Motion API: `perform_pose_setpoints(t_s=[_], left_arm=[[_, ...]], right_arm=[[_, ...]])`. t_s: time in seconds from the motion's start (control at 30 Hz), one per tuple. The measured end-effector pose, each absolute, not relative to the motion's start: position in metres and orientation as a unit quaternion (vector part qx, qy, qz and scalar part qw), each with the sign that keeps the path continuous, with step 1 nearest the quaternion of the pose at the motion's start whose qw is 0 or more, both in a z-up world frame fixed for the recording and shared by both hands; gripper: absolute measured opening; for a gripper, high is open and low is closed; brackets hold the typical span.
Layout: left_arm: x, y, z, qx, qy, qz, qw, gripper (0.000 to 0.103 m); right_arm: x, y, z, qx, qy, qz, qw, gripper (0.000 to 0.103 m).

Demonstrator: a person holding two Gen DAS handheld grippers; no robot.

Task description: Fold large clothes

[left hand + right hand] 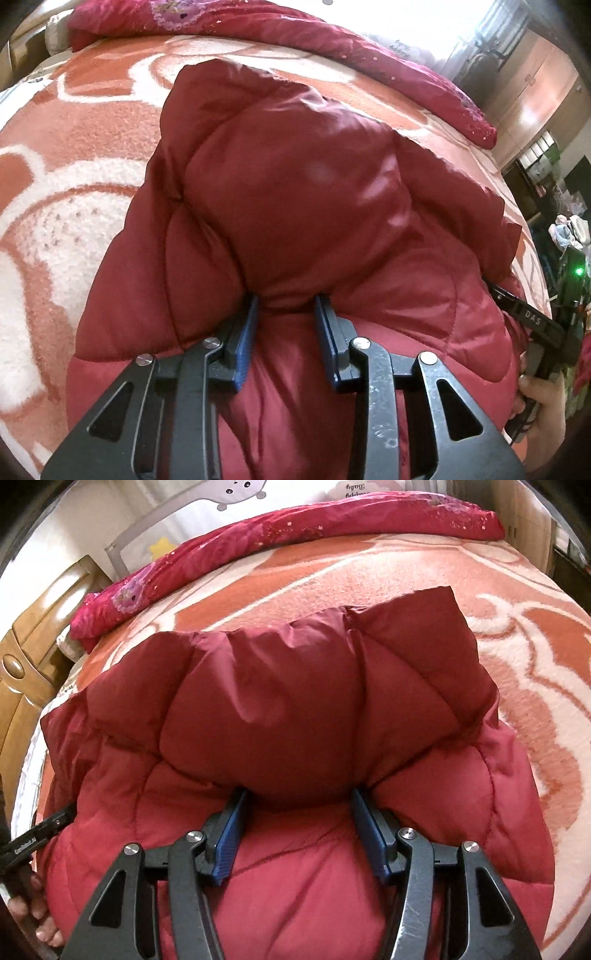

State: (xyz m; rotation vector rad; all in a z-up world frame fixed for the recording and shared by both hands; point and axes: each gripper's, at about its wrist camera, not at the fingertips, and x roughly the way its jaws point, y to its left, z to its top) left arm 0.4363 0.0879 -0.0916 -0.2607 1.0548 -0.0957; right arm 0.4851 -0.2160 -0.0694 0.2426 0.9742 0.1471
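Nearest the lens, the left tool (286,306) has its two blue pads (248,332) clamped on a bunched fold of the dark red quilted puffer jacket (295,177), the fabric swelling up and out beyond the fingertips. The right tool (297,801) grips in the same way: its blue pads (231,842) stand wider apart and squeeze a thicker bulge of the same jacket between them. No earlier view bears on how either tool came to this grip.

Taking the jacket as the landmark, the bed lies under it, covered by a fluffy orange-and-white patterned blanket (74,155) that shows around the jacket on its far side and on both flanks. The jacket itself is one garment, doubled over, its upper layer raised by both tools above the quilted layer that rests on the blanket. Beyond the jacket, along the far edge of the bed, lies one long crimson quilt with a flower print (295,531), well apart from the jacket. Past that quilt stands a white panel with cartoon figures (236,494).

To the left of the jacket in the right wrist view stands a wooden cabinet (29,664). At the jacket's edge the other tool shows in each view, held in a person's hand (543,398); fingers (40,919) show at the lower left.

Counted: two tools, one jacket, one blanket, one quilt.
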Motion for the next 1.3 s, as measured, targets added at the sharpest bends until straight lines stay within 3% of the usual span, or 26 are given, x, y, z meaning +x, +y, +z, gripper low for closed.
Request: perform_pose_setpoints(t_s=[0.33, 0.43, 0.5, 0.57, 0.8, 1.27, 1.3], left_arm=[[0.404, 0.098, -0.065, -0.147, 0.488, -0.07, 0.858, 0.036], [0.388, 0.102, -0.053, -0.147, 0.478, -0.074, 0.863, 0.044], [0.377, 0.106, -0.045, -0.146, 0.472, -0.065, 0.867, 0.062], [0.367, 0.111, -0.039, -0.143, 0.462, -0.057, 0.873, 0.072], [0.352, 0.134, -0.036, -0.145, 0.455, -0.037, 0.878, 0.073], [0.341, 0.157, -0.048, -0.165, 0.467, -0.036, 0.868, 0.073], [0.341, 0.158, -0.048, -0.164, 0.468, -0.036, 0.868, 0.076]], right_arm=[[0.47, -0.226, -0.061, 0.134, 0.451, 0.086, 0.878, 0.06], [0.459, -0.229, -0.053, 0.138, 0.446, 0.093, 0.879, 0.06], [0.451, -0.233, -0.046, 0.148, 0.441, 0.101, 0.88, 0.06], [0.443, -0.238, -0.04, 0.155, 0.437, 0.106, 0.88, 0.06], [0.413, -0.254, -0.026, 0.152, 0.429, 0.117, 0.883, 0.074], [0.369, -0.308, -0.015, 0.162, 0.419, 0.091, 0.889, 0.082], [0.367, -0.313, -0.016, 0.166, 0.418, 0.092, 0.888, 0.083]])
